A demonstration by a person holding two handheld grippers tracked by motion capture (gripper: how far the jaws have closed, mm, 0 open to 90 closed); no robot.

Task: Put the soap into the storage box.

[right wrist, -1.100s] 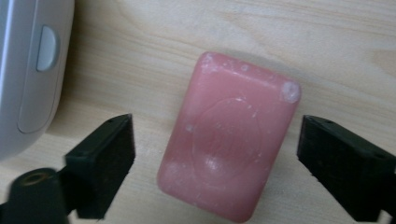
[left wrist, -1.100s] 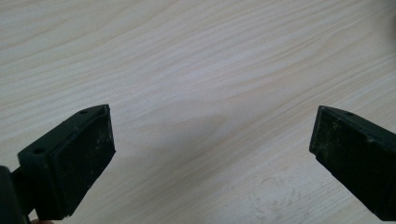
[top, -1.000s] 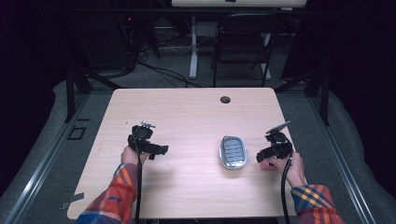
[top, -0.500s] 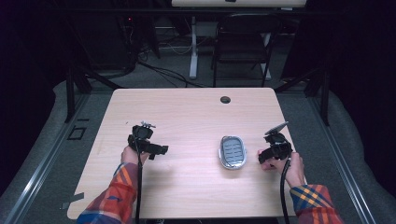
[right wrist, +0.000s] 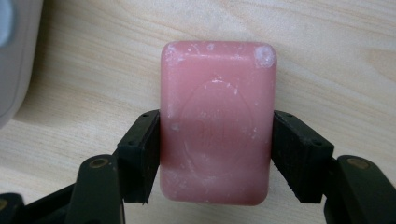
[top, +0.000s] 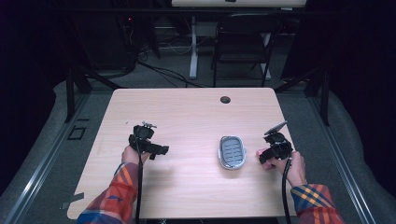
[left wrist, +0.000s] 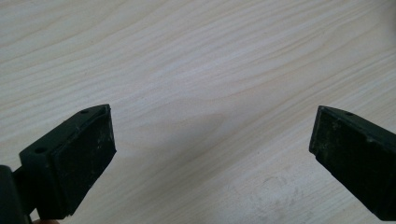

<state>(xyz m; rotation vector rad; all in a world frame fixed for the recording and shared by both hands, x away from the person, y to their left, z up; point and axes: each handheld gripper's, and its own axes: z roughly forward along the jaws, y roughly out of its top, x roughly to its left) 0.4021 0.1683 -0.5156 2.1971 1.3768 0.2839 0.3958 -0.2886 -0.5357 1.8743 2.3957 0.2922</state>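
Right hand-held gripper [right wrist: 215, 154] clamps a pink soap bar [right wrist: 215, 121] between its two jaws, near the right edge of the light wooden tabletop [top: 187, 112]. Left hand-held gripper [left wrist: 212, 154] hangs over bare wood at the left, jaws spread wide with nothing between them. Between both grippers, just left of the soap, sits a grey oval soap dish [top: 232, 152].
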